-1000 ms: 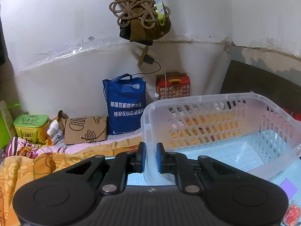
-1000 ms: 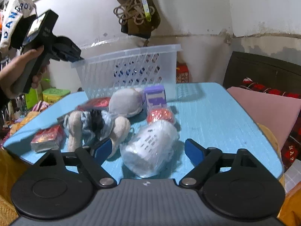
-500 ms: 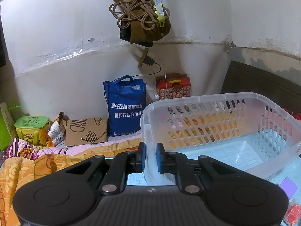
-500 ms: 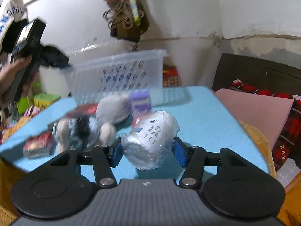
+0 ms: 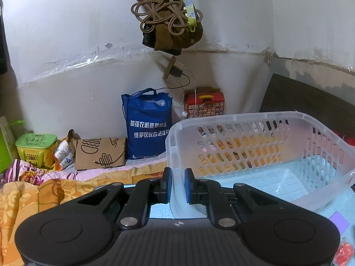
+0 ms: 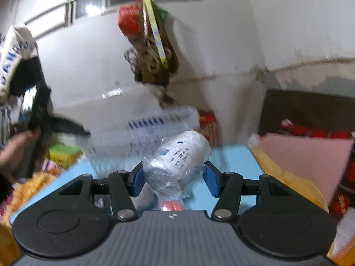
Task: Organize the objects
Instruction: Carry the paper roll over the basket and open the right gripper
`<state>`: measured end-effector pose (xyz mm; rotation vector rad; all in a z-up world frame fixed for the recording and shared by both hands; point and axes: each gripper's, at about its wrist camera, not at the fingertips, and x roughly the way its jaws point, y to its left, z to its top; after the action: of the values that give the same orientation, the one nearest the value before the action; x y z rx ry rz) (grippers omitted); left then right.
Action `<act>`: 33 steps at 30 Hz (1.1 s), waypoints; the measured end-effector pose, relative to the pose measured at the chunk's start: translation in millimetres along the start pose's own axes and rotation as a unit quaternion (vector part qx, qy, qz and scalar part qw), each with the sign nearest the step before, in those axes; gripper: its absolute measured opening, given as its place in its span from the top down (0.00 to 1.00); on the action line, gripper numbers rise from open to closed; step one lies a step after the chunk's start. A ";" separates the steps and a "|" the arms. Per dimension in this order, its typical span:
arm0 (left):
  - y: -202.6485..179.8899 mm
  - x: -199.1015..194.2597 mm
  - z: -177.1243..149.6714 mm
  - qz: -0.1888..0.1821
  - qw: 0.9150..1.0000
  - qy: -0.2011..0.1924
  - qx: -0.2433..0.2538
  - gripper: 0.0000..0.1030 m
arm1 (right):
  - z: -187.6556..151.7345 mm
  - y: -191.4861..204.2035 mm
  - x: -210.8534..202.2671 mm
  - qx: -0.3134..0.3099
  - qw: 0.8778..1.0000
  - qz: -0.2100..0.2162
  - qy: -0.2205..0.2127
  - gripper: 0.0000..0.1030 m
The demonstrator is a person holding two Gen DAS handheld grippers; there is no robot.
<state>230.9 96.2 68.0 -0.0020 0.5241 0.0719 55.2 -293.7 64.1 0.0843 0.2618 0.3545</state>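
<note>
- With the roll point(image 6: 177, 164) clamped between its blue pads point(image 6: 136, 180), the right gripper point(image 6: 174, 180) holds it clear above the blue table point(image 6: 230, 157); the wrapped white roll fills the gap and its plastic film bulges past both pads.
- Left gripper point(image 5: 177, 186): jaws narrowed onto the near-left corner of the basket point(image 5: 244, 119), one pad inside the wall, one outside. Judged to be gripping the wall, steadying the basket.
- Landmark = basket. In the right view it lies beyond the roll and a little left, blurred by motion point(image 6: 142, 130); roll is nearer the camera than the basket's near rim and not yet over the opening.
- Basket interior, left view: appears bare, table showing through the floor. Nothing seen in it.
- Other items: a red packet point(image 6: 170, 205) shows under the roll, on the near side of the basket; a purple box edge point(image 5: 338, 220) and a red item point(image 5: 344, 251) lie right of the basket's near wall.
- Step in hand (judgement): transport phase, first item picked and travelling toward the basket.
- Next move calls for: carry the roll forward and left over the near rim, clear of the wall, lower into the open floor, then open the pads. Left grip should hold the basket from sliding.
- Risk (judgement): slippery film, so the roll may rotate or slip in the pads.
</note>
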 end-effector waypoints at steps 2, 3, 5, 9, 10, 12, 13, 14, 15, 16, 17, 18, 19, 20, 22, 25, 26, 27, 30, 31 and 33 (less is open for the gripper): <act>-0.1 -0.1 0.0 0.000 1.000 0.000 -0.001 0.85 | 18.1 -0.2 10.5 -0.003 1.000 0.024 -0.018 0.43; 0.2 -0.3 -0.1 0.000 1.000 0.000 0.000 0.85 | 27.4 1.3 19.9 -0.010 0.999 0.034 -0.021 0.43; 0.2 -0.3 0.0 0.000 1.000 0.000 -0.001 0.85 | 46.7 5.1 44.5 -0.018 0.999 0.045 -0.015 0.43; -2.6 0.0 -0.4 0.006 1.000 -0.002 0.005 0.85 | 79.1 20.5 109.5 -0.048 0.998 0.047 0.015 0.43; -2.8 0.1 -0.2 0.007 1.000 -0.002 0.006 0.85 | 83.6 23.8 125.9 -0.060 0.997 0.039 0.026 0.43; -2.2 0.2 0.0 0.006 1.000 -0.001 0.003 0.85 | 88.7 27.2 153.6 -0.067 0.995 0.042 0.055 0.43; -1.7 0.2 0.2 0.005 1.000 0.000 0.002 0.85 | 89.5 27.9 162.8 -0.064 0.995 0.043 0.063 0.43; -1.6 0.1 0.2 0.004 1.000 0.000 0.000 0.85 | 88.5 28.2 170.4 -0.061 0.995 0.044 0.072 0.43; -1.0 0.2 0.6 0.004 1.000 0.000 -0.001 0.85 | 86.6 30.2 177.9 -0.063 0.994 0.045 0.080 0.43; -0.8 0.5 0.9 0.003 1.000 0.001 -0.001 0.85 | 85.0 31.8 181.4 -0.065 0.993 0.044 0.083 0.43; -0.7 0.5 0.8 0.004 1.000 0.000 0.000 0.85 | 82.8 32.8 182.8 -0.067 0.993 0.044 0.084 0.41; -0.5 0.5 0.9 0.003 1.000 0.000 0.000 0.85 | 81.5 33.2 183.6 -0.068 0.993 0.044 0.086 0.41; -0.6 0.5 1.0 0.003 1.000 0.000 0.000 0.85 | 80.2 33.5 181.0 -0.066 0.994 0.042 0.080 0.33; -0.5 0.3 1.1 0.003 1.000 0.000 0.000 0.85 | 81.0 32.9 174.9 -0.062 0.995 0.035 0.068 0.12; -0.1 0.6 1.6 0.003 1.000 0.000 0.000 0.85 | 83.3 29.1 160.5 -0.059 0.997 0.018 0.034 0.00; -0.8 1.1 0.9 0.004 1.000 0.000 0.003 0.84 | 82.7 22.7 147.5 -0.063 0.998 0.009 0.021 0.00; -1.4 1.3 1.0 0.005 1.000 0.000 0.005 0.84 | 82.4 20.4 145.9 -0.057 0.998 0.008 0.025 0.00; -2.7 0.9 0.3 0.005 1.000 -0.001 0.005 0.84 | 77.7 15.5 139.4 -0.046 0.999 0.005 0.026 0.00; -3.7 0.7 0.0 0.005 1.000 0.000 0.005 0.84 | 64.1 3.4 119.9 -0.020 1.000 -0.003 0.020 0.00; -3.9 0.7 0.0 0.004 1.000 -0.001 0.005 0.84 | 57.2 -2.5 109.4 -0.007 1.000 -0.001 0.013 0.00; -5.0 0.4 -0.9 0.003 1.000 -0.002 0.006 0.84 | 43.2 -12.9 93.8 0.016 1.000 0.000 0.012 0.00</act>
<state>231.1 91.3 67.0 0.0122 0.5208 0.0745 155.9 -274.2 81.7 0.1114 0.2909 0.3510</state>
